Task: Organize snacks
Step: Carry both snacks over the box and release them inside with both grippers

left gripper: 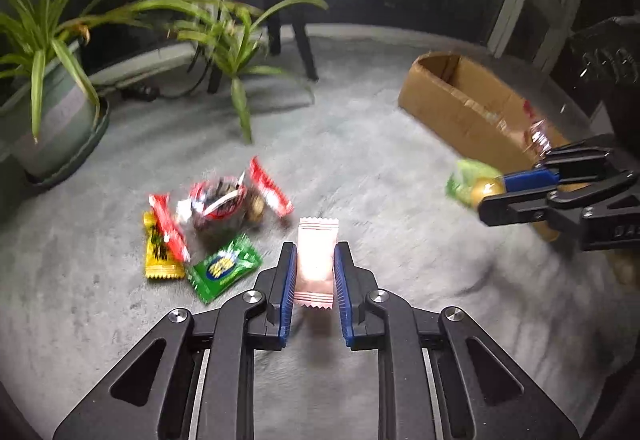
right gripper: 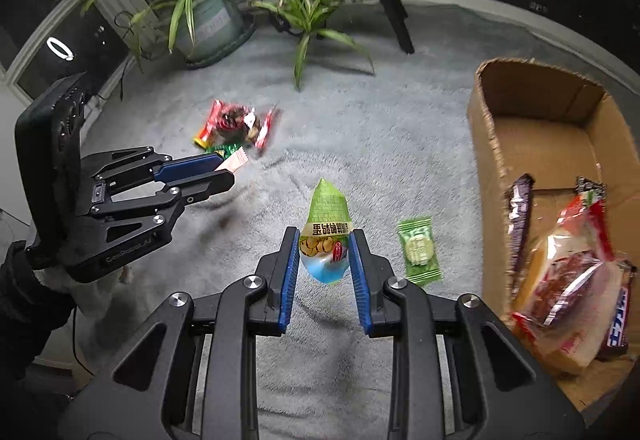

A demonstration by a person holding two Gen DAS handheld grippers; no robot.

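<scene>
My left gripper is shut on a pale pink snack packet, held above the grey carpet; it shows from the side in the right wrist view. My right gripper is shut on a green quail-egg snack pouch; it appears at the right in the left wrist view. A pile of snacks lies on the carpet to the left, also seen in the right wrist view. A small green packet lies beside the cardboard box, which holds several snacks.
A potted spider plant stands at the back left with long leaves over the carpet. Dark chair legs stand at the back. The box sits at the right, by a window frame.
</scene>
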